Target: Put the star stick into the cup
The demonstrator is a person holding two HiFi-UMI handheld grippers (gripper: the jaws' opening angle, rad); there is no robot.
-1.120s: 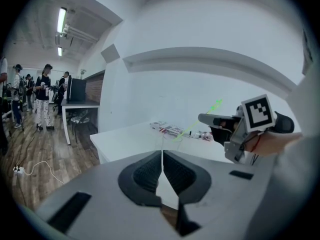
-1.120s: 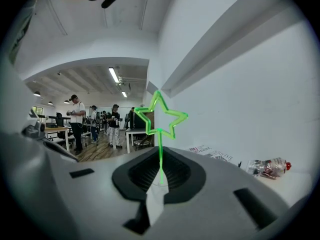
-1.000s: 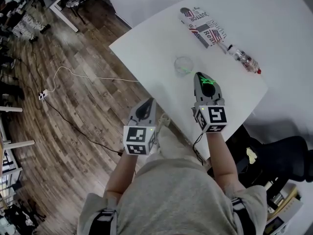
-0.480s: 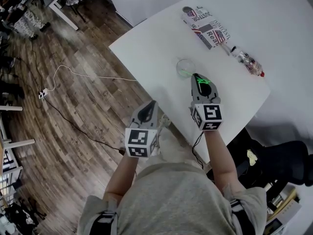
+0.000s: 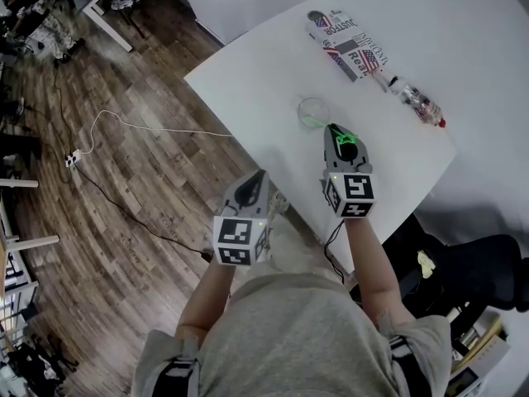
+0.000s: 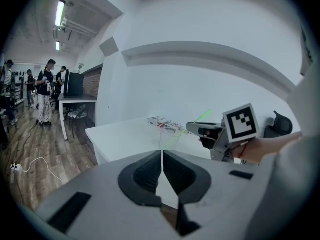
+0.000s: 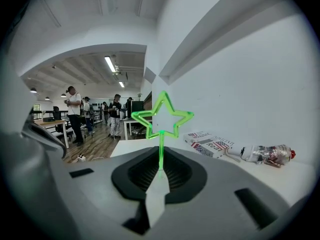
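overhead and low views, shared table (image 5: 248,89)

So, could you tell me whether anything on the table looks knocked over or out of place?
Only the clear bottle: it lies on its side near the table's edge. The cup stands upright, and the right gripper holds the star stick cleanly.

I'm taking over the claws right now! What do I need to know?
Right claw: shut on the star stick, just short of the cup on the white table.
Left claw: shut, empty, held off the table's near edge.
Done: the stick is gripped and close to the cup.
Left: lower the stick into the cup, then let go.
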